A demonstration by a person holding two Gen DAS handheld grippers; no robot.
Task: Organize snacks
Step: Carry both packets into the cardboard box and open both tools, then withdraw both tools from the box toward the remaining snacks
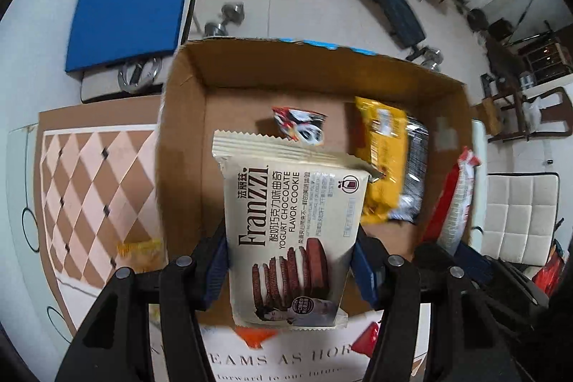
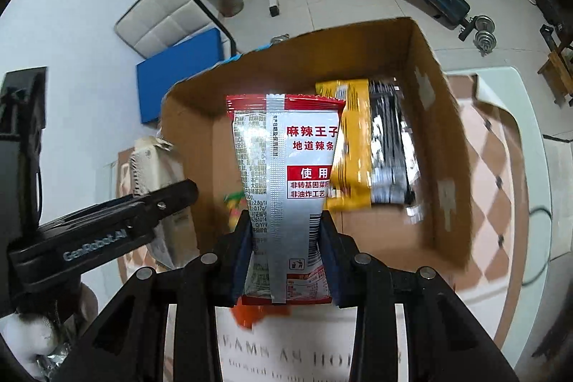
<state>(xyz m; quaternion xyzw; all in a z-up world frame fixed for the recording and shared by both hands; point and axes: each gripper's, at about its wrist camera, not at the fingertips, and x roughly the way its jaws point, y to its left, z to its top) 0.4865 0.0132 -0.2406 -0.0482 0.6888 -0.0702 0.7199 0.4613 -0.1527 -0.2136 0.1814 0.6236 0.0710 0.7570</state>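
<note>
Snacks hang over the cardboard box [image 1: 186, 117]: the cookie pack [image 1: 290, 231] is clamped in the left gripper [image 1: 290, 269], the red-and-silver spicy-strip pouch [image 2: 286, 196] clamped in the right gripper [image 2: 286, 260]. A yellow packet [image 1: 381, 163] lies inside, far right.

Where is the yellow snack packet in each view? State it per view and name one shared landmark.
Left wrist: yellow snack packet lies right of centre, inside the box.
Right wrist: yellow snack packet sits upper centre-right, behind the held pouch.
Shared landmark: cardboard box.
</note>
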